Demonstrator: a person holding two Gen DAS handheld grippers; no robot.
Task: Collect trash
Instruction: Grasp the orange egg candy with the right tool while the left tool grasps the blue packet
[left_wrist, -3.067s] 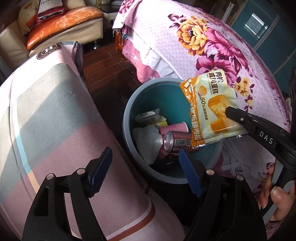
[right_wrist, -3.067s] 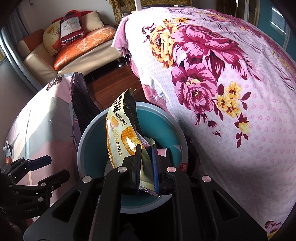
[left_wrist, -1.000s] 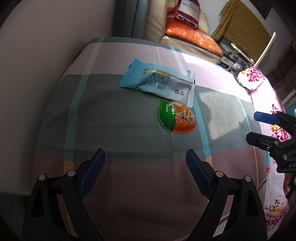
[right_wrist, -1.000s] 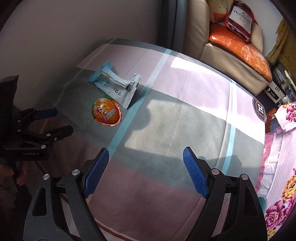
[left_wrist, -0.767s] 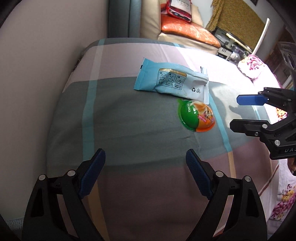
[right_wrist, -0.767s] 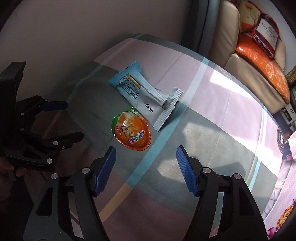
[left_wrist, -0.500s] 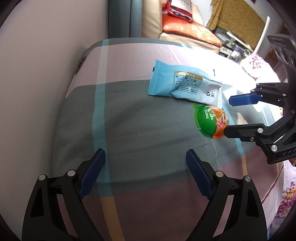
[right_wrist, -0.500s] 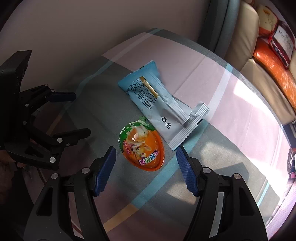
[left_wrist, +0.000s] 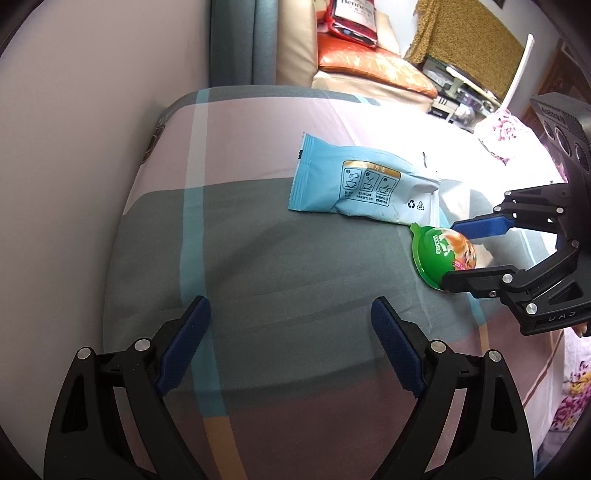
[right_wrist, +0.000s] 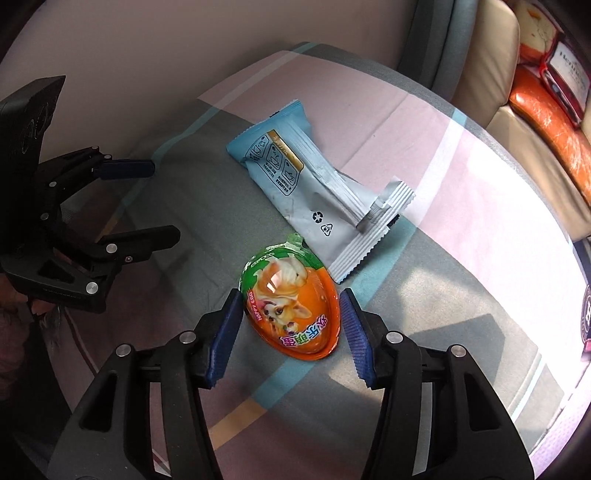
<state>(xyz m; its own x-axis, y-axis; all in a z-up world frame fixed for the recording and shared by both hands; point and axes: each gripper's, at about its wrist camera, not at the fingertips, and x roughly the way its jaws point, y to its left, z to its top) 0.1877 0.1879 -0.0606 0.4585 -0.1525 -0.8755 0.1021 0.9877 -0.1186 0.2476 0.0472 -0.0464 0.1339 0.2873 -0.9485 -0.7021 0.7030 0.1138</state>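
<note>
Each camera rides a gripper, looking steeply down its fingers at the bed (left_wrist: 258, 258). Both views share the egg package (right_wrist: 291, 306), the right camera closest.

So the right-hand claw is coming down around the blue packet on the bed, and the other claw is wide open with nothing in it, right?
Not the blue packet. In the right wrist view, the right gripper has been closing around the orange and green egg-shaped package, which lies beside the packet. The left gripper is wide open and empty.

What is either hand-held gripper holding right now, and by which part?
Nothing is held yet. The right hand-held gripper, its jaws just closing, straddles the egg-shaped toy pack across its sides without clearly pressing. The left hand-held gripper is open and empty.
</note>
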